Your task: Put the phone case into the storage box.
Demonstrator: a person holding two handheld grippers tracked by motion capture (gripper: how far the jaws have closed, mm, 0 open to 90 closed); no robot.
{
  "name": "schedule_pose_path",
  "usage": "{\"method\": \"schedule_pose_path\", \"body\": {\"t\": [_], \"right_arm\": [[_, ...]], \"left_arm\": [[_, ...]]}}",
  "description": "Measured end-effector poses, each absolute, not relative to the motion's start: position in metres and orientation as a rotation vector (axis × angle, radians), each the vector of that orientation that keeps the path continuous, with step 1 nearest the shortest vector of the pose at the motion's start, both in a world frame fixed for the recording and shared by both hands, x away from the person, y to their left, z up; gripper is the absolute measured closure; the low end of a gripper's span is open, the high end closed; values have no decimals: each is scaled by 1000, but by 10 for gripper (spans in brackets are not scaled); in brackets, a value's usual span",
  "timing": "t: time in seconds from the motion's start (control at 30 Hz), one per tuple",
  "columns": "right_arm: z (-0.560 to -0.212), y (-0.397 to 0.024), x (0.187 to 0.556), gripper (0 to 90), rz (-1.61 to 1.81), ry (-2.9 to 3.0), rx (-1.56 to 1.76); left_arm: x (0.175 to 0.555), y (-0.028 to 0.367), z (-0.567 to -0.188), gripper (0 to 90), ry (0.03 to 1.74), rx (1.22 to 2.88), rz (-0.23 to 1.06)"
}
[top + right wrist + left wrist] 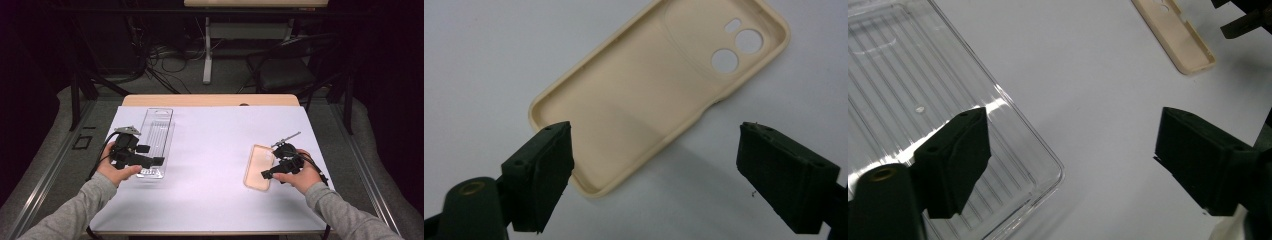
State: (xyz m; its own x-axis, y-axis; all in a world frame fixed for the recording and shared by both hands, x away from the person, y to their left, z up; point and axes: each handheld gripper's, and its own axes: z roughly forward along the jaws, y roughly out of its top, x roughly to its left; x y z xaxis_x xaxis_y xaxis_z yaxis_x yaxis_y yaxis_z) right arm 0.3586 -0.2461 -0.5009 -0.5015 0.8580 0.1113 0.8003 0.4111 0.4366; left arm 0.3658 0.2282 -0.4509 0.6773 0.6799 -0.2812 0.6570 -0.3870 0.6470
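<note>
A clear ribbed plastic tray [159,134] lies lengthwise on the left of the white sheet. My left gripper [150,155] hovers at its near end, open. In the left gripper view one jaw hangs over the tray [908,85] near its corner and the other over bare sheet, with nothing held in the left gripper [1073,125]. A beige phone case [257,167] lies inside-up on the right. My right gripper [272,167] stands open at its near right side. In the right gripper view the jaws of the right gripper [656,132] straddle the lower end of the case [649,85] without touching it.
The white sheet [210,165] covers most of the table, with a strip of wood [210,100] bare at the far edge. Beyond it stand a dark chair [285,70], a desk leg [207,50] and floor cables. The phone case [1175,37] also shows far off in the left gripper view.
</note>
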Motion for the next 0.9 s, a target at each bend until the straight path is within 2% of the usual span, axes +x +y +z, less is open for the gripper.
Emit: {"method": "schedule_pose_path", "body": {"t": [0.33,0.6,0.9], "right_arm": [[-501,-251,372,231,612,2530,1518],[-493,-250,383,352,629,2534,1507],[-491,-243,394,444,475,2583,1314]], "left_arm": [[372,225,-445,157,1023,2145,70],[376,222,-440,158,1011,2162,95],[378,221,-436,164,994,2178,124]]}}
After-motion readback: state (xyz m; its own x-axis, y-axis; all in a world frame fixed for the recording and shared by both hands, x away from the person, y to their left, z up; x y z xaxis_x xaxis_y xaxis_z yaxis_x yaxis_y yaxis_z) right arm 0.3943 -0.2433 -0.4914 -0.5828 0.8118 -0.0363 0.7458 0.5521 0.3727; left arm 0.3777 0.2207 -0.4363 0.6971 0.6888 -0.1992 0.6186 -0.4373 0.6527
